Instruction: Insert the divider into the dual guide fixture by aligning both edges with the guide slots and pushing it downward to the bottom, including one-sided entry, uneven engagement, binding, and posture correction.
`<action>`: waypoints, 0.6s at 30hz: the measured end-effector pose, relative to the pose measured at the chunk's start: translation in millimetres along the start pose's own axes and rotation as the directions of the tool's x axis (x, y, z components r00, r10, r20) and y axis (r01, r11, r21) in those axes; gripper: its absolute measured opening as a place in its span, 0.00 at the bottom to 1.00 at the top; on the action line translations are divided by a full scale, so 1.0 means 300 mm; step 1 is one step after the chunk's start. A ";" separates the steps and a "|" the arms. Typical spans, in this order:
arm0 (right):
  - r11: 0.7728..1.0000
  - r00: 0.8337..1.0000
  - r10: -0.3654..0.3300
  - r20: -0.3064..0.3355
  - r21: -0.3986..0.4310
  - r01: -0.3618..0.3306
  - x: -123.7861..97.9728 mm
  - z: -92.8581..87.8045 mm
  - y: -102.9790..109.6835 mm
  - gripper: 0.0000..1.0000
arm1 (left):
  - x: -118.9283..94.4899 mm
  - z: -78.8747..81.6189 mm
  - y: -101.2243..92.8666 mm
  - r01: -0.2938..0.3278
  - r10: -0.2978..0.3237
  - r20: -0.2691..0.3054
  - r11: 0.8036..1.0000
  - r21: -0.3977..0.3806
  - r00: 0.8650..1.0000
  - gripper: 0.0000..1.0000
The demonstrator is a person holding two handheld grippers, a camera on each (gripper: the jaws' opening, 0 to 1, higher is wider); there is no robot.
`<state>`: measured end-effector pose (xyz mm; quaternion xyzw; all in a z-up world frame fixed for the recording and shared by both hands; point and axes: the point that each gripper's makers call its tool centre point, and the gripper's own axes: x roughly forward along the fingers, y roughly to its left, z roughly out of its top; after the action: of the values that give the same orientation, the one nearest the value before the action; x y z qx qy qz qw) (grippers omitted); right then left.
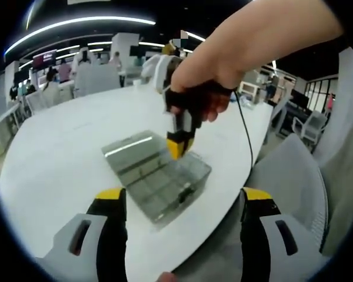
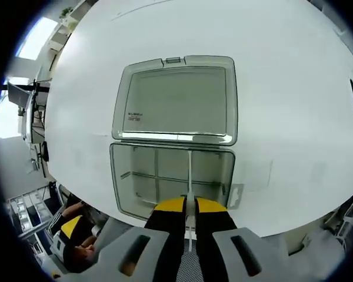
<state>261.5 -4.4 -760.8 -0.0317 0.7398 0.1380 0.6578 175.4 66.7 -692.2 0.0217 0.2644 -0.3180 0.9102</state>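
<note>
Your right gripper (image 2: 189,207) pinches the thin translucent plastic divider (image 2: 189,176), partly hidden, in the clear compartment box (image 2: 120,176) at lower centre, while your left gripper (image 1: 182,202) gapes.

I see a broad round white table (image 1: 76,153) with a smooth matte top, and I'll place the rest of the room from it. Beyond its far edge stand white high-backed chairs (image 1: 97,76) and more white desks, with several people seated or standing there. Above that area, long curved white light strips (image 1: 76,24) run across a dark ceiling. Beside the table's near right edge sits a grey mesh-backed office chair (image 1: 294,176). Further right, black-framed glass partitions (image 1: 317,88) close off the room.
</note>
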 end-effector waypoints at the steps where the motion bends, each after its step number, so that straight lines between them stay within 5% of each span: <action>1: 1.000 1.000 -0.003 0.001 0.002 0.003 0.000 0.000 -0.001 0.00 | 0.000 0.000 0.000 0.000 0.000 0.000 1.000 -0.001 1.000 0.77; 18: 1.000 1.000 -0.009 -0.001 -0.027 0.009 0.015 0.021 -0.002 0.00 | -0.001 0.001 0.003 -0.002 0.002 0.001 1.000 0.000 1.000 0.76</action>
<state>267.2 -2.7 -765.9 -0.0441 0.7382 0.1448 0.6574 175.9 67.5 -691.9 0.0220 0.2638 -0.3172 0.9107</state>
